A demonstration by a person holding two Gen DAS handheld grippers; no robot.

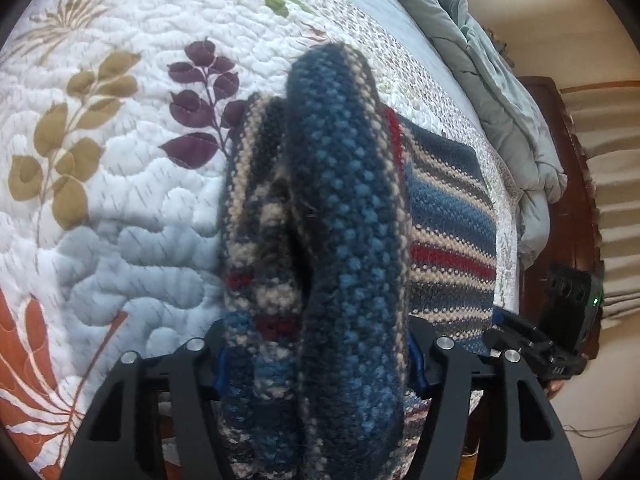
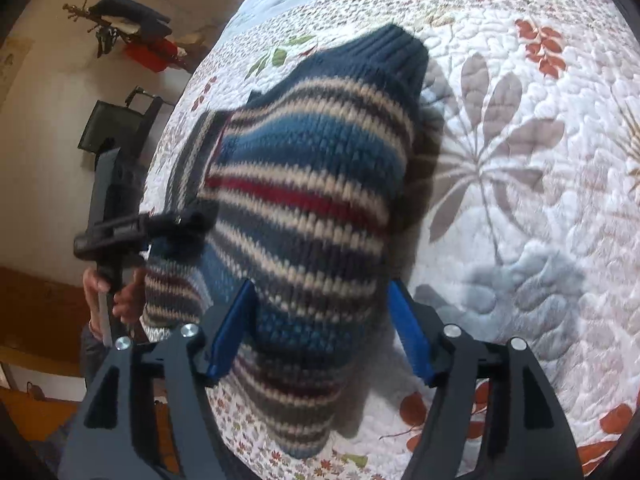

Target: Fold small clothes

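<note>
A small striped knit sweater [image 1: 344, 216], blue, cream, grey and red, is held up over a quilted floral bedspread [image 1: 120, 200]. My left gripper [image 1: 316, 356] is shut on a bunched fold of it, and the fabric fills the space between the blue pads. Part of the sweater lies flat on the bed to the right [image 1: 452, 220]. In the right wrist view the sweater [image 2: 304, 200] hangs in front of the camera with its ribbed dark-blue cuff up. My right gripper [image 2: 320, 336] has knit between its blue pads, with the jaws set wide. The left gripper [image 2: 176, 220] grips the sweater's left edge there.
The bedspread [image 2: 520, 200] spreads wide on the right. A rumpled grey duvet [image 1: 500, 100] lies along the far bed edge by a dark wooden frame [image 1: 560, 200]. A coat rack [image 2: 120, 28] and a dark chair [image 2: 116, 124] stand by the wall.
</note>
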